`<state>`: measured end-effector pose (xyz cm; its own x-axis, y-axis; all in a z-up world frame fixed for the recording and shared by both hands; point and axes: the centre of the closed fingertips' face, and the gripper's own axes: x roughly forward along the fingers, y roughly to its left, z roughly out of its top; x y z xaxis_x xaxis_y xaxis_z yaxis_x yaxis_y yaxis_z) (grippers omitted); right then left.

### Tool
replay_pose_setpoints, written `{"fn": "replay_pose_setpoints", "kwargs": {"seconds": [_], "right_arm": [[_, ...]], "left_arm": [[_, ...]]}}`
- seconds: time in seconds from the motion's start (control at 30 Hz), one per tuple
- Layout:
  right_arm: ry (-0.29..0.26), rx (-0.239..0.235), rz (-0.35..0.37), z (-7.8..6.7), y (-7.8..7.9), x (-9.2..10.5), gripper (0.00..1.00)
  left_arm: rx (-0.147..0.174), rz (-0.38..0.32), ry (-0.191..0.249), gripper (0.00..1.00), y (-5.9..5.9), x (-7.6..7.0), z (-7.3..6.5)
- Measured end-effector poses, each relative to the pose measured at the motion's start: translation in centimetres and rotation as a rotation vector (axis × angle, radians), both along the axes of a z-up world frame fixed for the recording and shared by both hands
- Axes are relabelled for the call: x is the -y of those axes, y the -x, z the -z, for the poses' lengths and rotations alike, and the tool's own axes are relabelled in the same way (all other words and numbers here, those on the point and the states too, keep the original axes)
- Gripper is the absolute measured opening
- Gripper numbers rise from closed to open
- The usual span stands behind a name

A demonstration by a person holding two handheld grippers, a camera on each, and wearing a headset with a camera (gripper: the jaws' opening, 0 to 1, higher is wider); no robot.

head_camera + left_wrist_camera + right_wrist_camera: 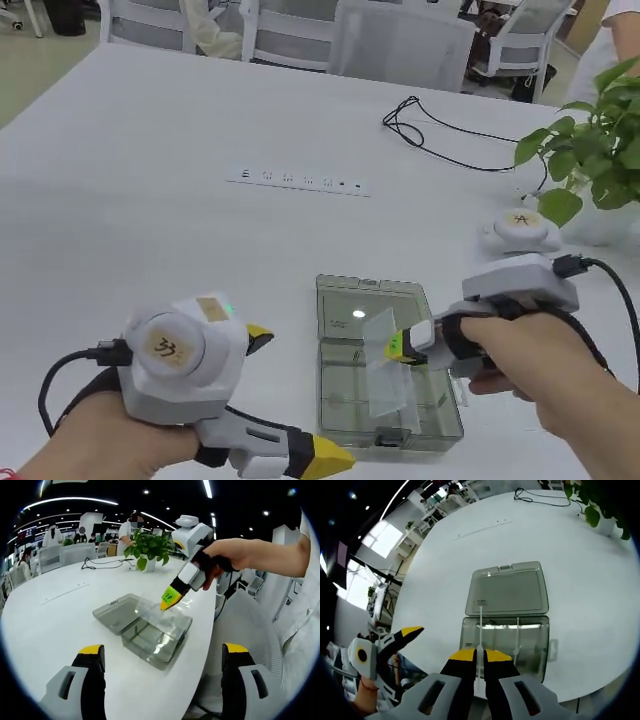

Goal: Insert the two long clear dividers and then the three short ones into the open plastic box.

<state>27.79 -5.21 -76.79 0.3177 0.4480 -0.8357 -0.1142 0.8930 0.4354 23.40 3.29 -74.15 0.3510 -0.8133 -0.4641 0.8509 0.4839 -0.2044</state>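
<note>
The open clear plastic box sits near the table's front edge, its lid lying flat behind it. My right gripper is shut on a clear divider and holds it upright over the tray. From the right gripper view this divider is edge-on above the box, and another divider stands inside the tray. My left gripper hovers open to the left of the box, holding nothing. In the left gripper view the box lies ahead, with the right gripper above it.
A small clear piece lies beside the box's right wall. A white power strip sits mid-table, a black cable and a potted plant at the far right, and a white round device near the plant. Chairs line the far edge.
</note>
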Motion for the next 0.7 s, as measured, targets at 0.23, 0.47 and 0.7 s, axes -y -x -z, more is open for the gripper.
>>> {"fn": "replay_pose_setpoints", "kwargs": {"seconds": [0.23, 0.47, 0.7], "right_arm": [[-0.004, -0.028, 0.023, 0.5, 0.0, -0.1, 0.07], [0.011, -0.051, 0.011, 1.4, -0.1, -0.2, 0.07], [0.020, -0.068, 0.003, 2.0, 0.1, -0.3, 0.07]], "left_arm": [[-0.009, -0.005, 0.010, 0.99, 0.0, 0.0, 0.3], [-0.017, -0.010, 0.014, 0.98, -0.1, 0.0, 0.5], [-0.025, -0.014, 0.019, 0.97, 0.0, 0.0, 0.5]]}}
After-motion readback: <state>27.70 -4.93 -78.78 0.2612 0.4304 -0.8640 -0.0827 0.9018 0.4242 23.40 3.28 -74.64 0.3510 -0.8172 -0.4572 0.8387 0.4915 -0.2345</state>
